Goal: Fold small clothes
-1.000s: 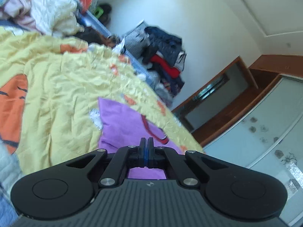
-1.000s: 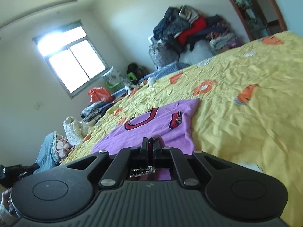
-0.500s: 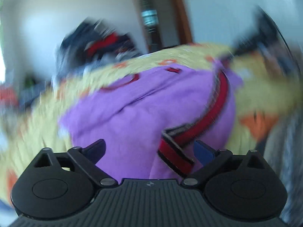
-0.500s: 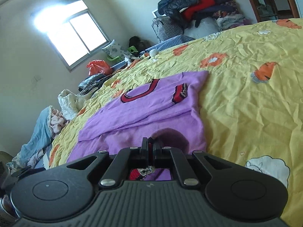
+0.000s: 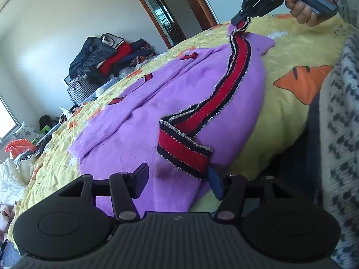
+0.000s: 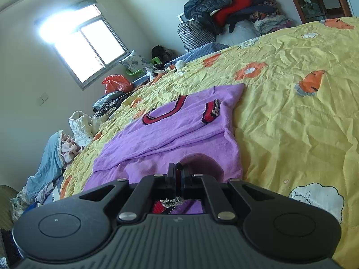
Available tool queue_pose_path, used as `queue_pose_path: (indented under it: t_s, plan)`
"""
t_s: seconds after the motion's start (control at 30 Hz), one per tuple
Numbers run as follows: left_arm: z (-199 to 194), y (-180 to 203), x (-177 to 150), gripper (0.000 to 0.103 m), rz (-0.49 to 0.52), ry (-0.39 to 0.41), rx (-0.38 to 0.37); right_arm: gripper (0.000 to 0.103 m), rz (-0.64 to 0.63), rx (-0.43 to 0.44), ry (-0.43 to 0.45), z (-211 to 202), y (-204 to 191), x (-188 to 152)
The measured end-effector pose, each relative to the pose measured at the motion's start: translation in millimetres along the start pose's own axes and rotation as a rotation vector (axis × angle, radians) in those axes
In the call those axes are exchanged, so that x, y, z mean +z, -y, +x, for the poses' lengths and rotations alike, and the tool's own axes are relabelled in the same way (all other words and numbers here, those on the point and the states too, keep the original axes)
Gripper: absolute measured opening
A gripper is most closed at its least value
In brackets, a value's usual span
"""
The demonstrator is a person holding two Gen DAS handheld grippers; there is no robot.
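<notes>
A purple sweater (image 5: 179, 94) lies spread on the yellow bedspread (image 5: 291, 51), one sleeve folded across it. Its red and black hem band (image 5: 237, 67) is lifted and stretched. My left gripper (image 5: 177, 170) is at the near corner of that band. Its jaws are closing, the band lies between them, and the pads do not press on it. My right gripper (image 5: 241, 19), held by a hand, is shut on the far end of the band. In the right wrist view, the right gripper (image 6: 177, 168) pinches red hem over the sweater (image 6: 179, 130).
A pile of dark and red clothes (image 6: 224, 6) rises beyond the bed's far edge, near a doorway (image 5: 161, 15). Loose garments (image 6: 51, 163) and an orange bag (image 6: 116, 83) lie along the window side. The person's knitted sleeve (image 5: 341, 134) fills the right edge.
My left gripper rolled and swung down to the sweater's near hem corner. Its jaws went from shut to wide open, then narrower. The right gripper sank slightly, still pinching the hem.
</notes>
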State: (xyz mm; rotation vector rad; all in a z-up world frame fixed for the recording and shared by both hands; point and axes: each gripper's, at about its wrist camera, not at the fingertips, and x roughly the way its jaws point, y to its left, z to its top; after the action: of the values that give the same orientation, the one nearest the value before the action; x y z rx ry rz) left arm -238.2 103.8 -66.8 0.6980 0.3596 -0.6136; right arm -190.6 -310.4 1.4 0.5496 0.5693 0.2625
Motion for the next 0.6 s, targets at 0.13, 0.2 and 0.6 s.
queue_pose_path:
  t_s: [0.13, 0.2, 0.6]
  plan:
    - [-3.2, -7.7, 1.2, 0.037, -0.091, 0.015, 0.011, 0.004, 0.001, 0.0, 0.0, 0.2, 1.0, 0.3]
    - [-0.7, -13.3, 5.2, 0.031, -0.126, 0.013, 0.017, 0.004, 0.004, -0.001, 0.0, 0.3, 1.9, 0.2]
    - [-25.3, -102.4, -14.1, 0.007, -0.73, 0.083, -0.184, 0.004, -0.005, 0.026, 0.041, -13.4, -3.8, -0.9]
